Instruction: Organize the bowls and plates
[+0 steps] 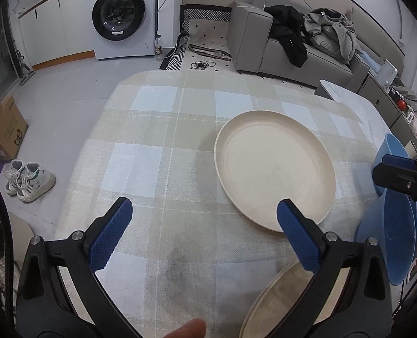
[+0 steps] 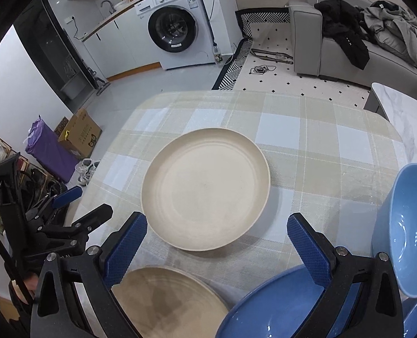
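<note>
Checked cloth covers the bench [image 2: 315,152], where a cream plate [image 2: 205,188] lies centrally, a second plate [image 2: 166,301] nearer, blue bowls [image 2: 411,225] rightward. Left claw [image 1: 204,225] and right claw [image 2: 217,242] gape wide, empty.

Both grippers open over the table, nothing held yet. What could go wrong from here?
The blue bowl sits by the tablecloth's right edge; a nudge from the right gripper might push it off. The near cream plate lies under the open jaws, so descending towards the far cream plate may clip it.
</note>
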The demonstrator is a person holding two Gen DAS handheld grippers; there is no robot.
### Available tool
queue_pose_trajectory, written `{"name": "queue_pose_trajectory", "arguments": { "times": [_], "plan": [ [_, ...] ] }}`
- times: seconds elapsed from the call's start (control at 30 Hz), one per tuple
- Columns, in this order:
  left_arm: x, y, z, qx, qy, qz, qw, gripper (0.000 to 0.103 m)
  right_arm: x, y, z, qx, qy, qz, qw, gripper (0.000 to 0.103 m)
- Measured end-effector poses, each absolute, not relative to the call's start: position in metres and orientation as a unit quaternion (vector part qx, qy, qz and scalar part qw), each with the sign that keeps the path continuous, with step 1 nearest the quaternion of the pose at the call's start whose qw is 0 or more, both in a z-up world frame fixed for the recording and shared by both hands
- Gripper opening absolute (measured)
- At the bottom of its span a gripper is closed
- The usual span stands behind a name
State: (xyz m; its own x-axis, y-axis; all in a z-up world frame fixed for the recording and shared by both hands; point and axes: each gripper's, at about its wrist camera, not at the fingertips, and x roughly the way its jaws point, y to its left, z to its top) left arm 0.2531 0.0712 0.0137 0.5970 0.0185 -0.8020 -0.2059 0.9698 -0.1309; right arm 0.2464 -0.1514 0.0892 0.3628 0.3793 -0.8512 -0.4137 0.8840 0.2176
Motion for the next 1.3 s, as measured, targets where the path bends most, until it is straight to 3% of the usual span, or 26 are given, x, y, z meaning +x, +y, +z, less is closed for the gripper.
{"name": "queue_pose_trajectory", "arguments": {
  "times": [0.4, 0.67, 0.8, 0.97, 1.1, 1.3],
  "plan": [
    [0.292, 0.077, -0.022, -0.119, 0.475, 0.061, 0.87, 0.102, 0.281, -0.149, 0.055, -0.05, 0.552, 0.225, 0.801, 0.102],
    [0.311, 0.078, -0.039, -0.133, 0.489, 0.052, 0.86, 0.099, 0.3, -0.144, 0.033, -0.065, 0.581, 0.218, 0.782, 0.095],
    [0.32, 0.076, -0.047, -0.137, 0.498, 0.043, 0.855, 0.085, 0.306, -0.144, 0.022, -0.068, 0.595, 0.216, 0.771, 0.084],
    [0.327, 0.072, -0.057, -0.138, 0.505, 0.033, 0.852, 0.075, 0.313, -0.143, 0.013, -0.071, 0.604, 0.212, 0.765, 0.072],
    [0.332, 0.072, -0.061, -0.146, 0.504, 0.03, 0.851, 0.065, 0.313, -0.143, 0.012, -0.077, 0.602, 0.215, 0.765, 0.071],
    [0.336, 0.072, -0.064, -0.149, 0.502, 0.033, 0.851, 0.046, 0.313, -0.14, 0.01, -0.084, 0.599, 0.219, 0.766, 0.051]
  ]
}}
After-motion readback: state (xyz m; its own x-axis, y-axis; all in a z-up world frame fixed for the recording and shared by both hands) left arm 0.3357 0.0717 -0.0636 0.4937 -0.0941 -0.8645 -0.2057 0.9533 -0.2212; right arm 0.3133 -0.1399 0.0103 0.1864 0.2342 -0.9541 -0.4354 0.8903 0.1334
